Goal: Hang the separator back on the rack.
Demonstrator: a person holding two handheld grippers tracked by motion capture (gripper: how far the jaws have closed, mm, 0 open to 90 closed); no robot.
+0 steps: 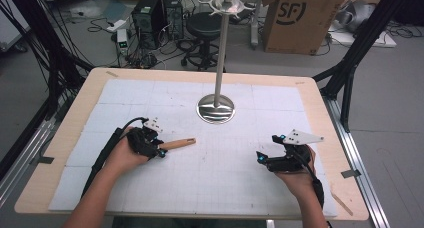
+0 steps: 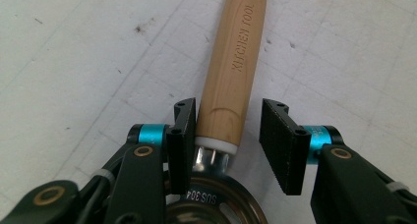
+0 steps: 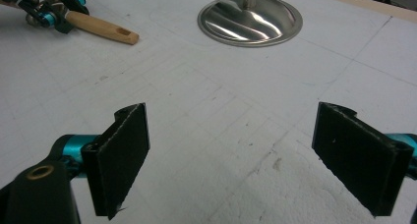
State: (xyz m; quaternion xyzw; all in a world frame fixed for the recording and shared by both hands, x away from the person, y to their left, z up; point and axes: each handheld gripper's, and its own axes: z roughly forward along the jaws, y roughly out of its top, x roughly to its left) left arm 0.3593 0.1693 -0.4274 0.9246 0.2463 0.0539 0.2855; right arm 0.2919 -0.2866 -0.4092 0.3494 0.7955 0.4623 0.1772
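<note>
I am holding my left gripper point(image 2: 227, 145) around the wooden-handled kitchen tool point(image 2: 231, 71) lying on the left of the white mat point(image 1: 225, 168), one pad touching its handle and the other apart, while my right gripper point(image 3: 246, 160) is hanging wide open and empty on the near right.

The steel stand point(image 1: 216, 108) blocks the table's middle; around it the mat point(image 1: 240, 173) looks passable.
</note>
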